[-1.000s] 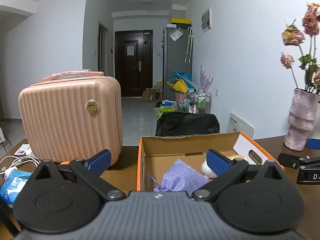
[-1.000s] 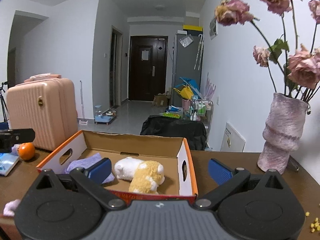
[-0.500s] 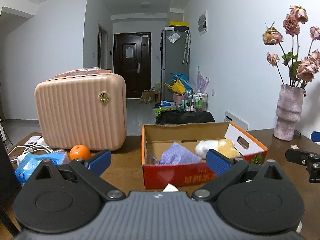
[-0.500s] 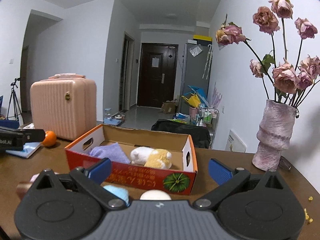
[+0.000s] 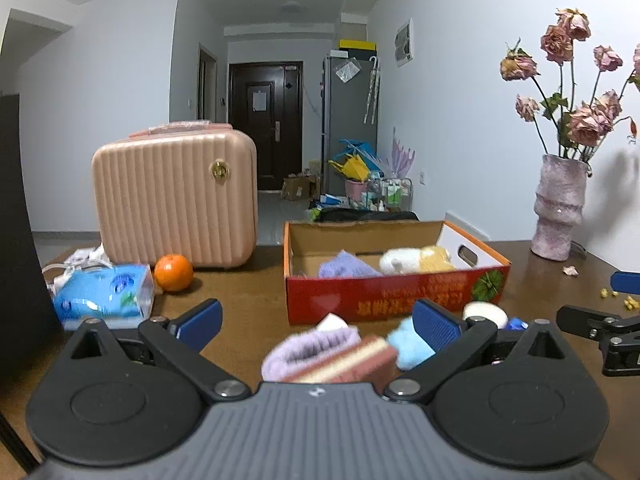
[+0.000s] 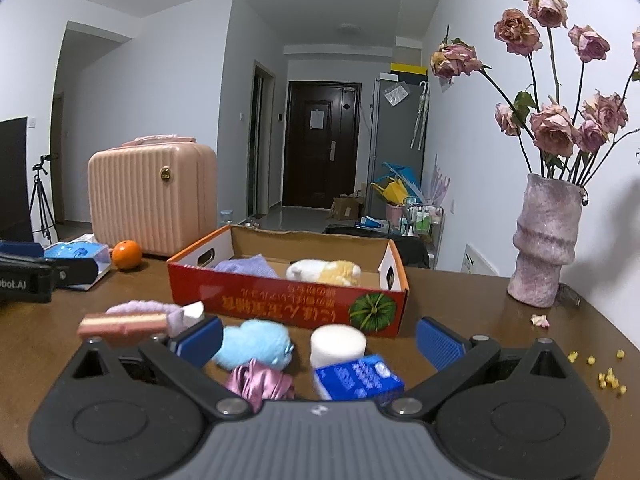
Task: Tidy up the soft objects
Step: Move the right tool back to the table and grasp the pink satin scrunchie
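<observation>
An orange (image 5: 173, 272) sits beside a pink suitcase (image 5: 175, 196).

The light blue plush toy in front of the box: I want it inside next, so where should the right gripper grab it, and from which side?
Grip the blue plush toy across its rounded middle, coming from above and the near side. The right gripper is open; the purple scrunchie lies close in front, so descending probably avoids snagging it.

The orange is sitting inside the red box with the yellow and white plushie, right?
Not quite. The orange is outside the red box, on the table beside the pink suitcase. The right wrist view shows this. The yellow and white plushie really is inside the box.
</observation>
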`<state>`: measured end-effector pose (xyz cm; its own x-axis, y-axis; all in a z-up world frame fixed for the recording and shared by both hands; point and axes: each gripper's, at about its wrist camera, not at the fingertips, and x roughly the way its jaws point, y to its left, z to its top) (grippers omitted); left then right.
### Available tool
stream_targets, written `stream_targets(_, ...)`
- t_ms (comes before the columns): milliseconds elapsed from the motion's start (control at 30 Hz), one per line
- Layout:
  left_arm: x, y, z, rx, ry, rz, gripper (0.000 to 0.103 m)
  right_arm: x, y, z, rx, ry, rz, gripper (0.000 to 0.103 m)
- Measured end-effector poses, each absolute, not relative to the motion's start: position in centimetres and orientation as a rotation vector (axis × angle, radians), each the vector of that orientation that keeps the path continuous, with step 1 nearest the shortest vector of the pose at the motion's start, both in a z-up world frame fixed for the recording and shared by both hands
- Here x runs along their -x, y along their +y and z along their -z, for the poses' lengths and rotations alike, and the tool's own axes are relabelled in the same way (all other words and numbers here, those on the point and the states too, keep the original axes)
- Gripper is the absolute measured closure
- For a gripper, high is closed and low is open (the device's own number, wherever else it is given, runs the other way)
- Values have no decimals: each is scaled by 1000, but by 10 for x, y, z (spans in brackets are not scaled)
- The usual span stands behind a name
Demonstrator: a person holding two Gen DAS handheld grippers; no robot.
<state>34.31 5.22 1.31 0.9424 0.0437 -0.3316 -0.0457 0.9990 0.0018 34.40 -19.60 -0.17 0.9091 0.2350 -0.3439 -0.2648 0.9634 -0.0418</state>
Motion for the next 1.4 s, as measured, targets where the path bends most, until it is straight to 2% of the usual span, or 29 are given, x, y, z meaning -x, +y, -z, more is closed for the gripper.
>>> stream_targets(367, -299, 52, 10, 19, 384, -36, 0, -317, -186, 20, 90, 358, -277, 0)
stream_targets(633, -296, 57, 15, 25, 391, -57, 0, -324, -175, 25, 117, 394, -323, 2)
stream_targets(833, -303, 66, 18, 44, 406, -72, 0, -353, -155, 38, 147, 504, -359, 11)
stream_targets(900, -304, 70, 19, 47, 410, -73, 0, -363, -148, 45, 153, 549, -366, 21)
stream_targets(1133, -304, 81, 22, 36, 411, -91, 0, -389, -136, 63, 176, 632, -343, 28)
stream_targets(1267, -303, 86, 22, 40, 412, -94, 0, -396, -132, 71, 186, 662, -344, 35)
stream_targets(1400, -303, 88, 21, 43, 411, -92, 0, -396, -129, 78, 206, 682, -352, 47)
